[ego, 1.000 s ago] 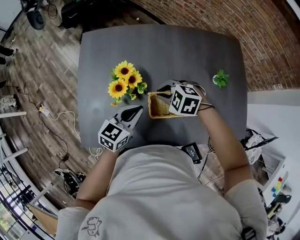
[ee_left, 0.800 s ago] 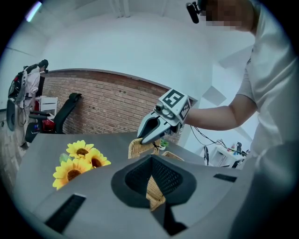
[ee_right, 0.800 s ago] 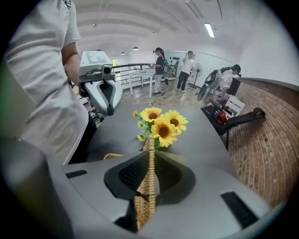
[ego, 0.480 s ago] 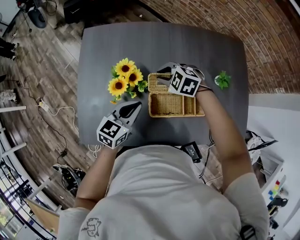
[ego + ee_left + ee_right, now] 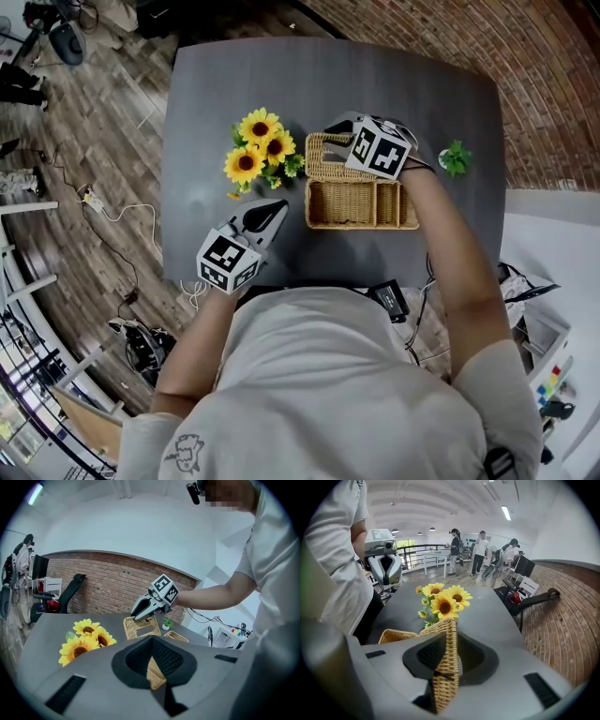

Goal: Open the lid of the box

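A wicker box point(image 5: 361, 225) lies open on the dark table, its compartments showing. Its lid point(image 5: 326, 169) stands raised at the far left side. My right gripper point(image 5: 333, 127) is at the lid's top edge. In the right gripper view the lid's rim point(image 5: 446, 667) stands between the jaws, which have just been opening; a thin gap shows on one side. The left gripper view shows the same lid point(image 5: 140, 627) under my right gripper point(image 5: 138, 613). My left gripper point(image 5: 272, 211) hovers left of the box, slightly open and holding nothing.
A bunch of sunflowers point(image 5: 258, 150) lies just left of the lid. A small green potted plant point(image 5: 457, 157) stands to the right of the box. The grey table point(image 5: 328, 84) ends close to the person's body; several people stand far off.
The right gripper has moved toward the far side of the table, swinging the lid up and back. The box's inside now shows. The left gripper has stayed where it was.
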`<state>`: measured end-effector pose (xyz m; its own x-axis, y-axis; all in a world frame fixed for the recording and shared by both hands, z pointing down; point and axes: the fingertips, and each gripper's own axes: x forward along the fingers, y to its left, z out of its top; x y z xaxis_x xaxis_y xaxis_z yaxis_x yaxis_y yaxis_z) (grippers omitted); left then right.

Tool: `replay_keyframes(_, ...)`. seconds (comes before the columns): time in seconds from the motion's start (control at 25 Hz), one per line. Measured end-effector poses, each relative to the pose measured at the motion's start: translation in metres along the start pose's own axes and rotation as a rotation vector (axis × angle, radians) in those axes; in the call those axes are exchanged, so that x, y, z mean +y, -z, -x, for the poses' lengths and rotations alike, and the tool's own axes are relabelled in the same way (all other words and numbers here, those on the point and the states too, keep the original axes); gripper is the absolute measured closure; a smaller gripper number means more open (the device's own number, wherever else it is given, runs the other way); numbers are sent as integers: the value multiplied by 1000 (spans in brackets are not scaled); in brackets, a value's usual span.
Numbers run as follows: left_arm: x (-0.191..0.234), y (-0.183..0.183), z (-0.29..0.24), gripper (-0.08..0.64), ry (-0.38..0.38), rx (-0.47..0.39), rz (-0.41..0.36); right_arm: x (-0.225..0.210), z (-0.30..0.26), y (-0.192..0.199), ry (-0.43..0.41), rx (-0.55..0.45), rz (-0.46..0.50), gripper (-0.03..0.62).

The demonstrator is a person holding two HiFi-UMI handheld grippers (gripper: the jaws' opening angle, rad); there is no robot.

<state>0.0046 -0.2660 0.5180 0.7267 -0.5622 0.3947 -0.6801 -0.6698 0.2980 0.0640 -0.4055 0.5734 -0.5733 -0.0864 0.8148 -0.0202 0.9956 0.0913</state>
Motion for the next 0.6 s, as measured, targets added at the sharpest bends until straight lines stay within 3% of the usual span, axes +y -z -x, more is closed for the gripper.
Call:
replay_keyframes(0.2,-3,-9,11,549,9,-21,-20,-7,14,-1,86,-9,-52,453)
replay_keyframes(0.6,-9,-27,59,549,88,-57,-104,38,59,-28,262,-123,-189,451)
